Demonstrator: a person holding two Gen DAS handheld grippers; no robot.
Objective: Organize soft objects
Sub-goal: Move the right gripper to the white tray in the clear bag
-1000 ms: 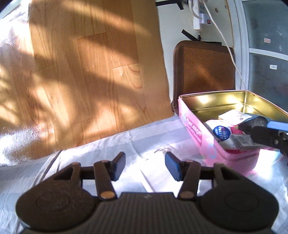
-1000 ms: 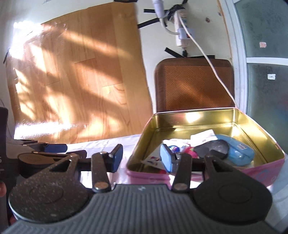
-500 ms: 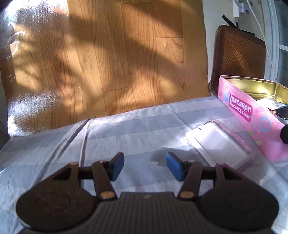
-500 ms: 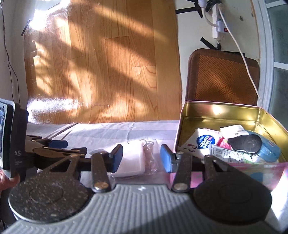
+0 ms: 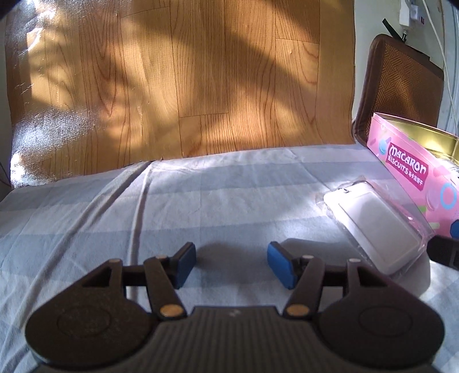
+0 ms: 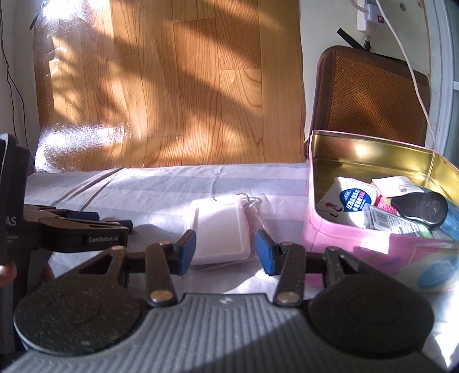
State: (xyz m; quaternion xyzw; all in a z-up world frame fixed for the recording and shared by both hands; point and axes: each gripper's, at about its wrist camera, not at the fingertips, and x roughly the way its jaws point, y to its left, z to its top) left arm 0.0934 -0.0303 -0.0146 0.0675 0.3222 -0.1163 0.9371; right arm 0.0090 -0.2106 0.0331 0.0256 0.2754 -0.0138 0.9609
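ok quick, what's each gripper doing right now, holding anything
Left gripper: open, jaws just been opening, nothing between them, only the cloth below.
Right gripper: open, empty, the white packet lies just ahead of its fingertips.

Sunlight and leafy shadows fell across the wood-grain floor sheet (image 5: 200, 80) ahead of me; a brown woven cushion (image 6: 370, 94) leaned against the white wall (image 6: 324, 25).

Each handheld gripper has a ribbed grey body, two round black speckled housings, black linkage arms with brass-coloured rivets, and blue fingertip pads (image 5: 183, 265). The left gripper (image 6: 94, 219), seen from the right wrist camera, carries white "GenRobot.AI" lettering on its side.
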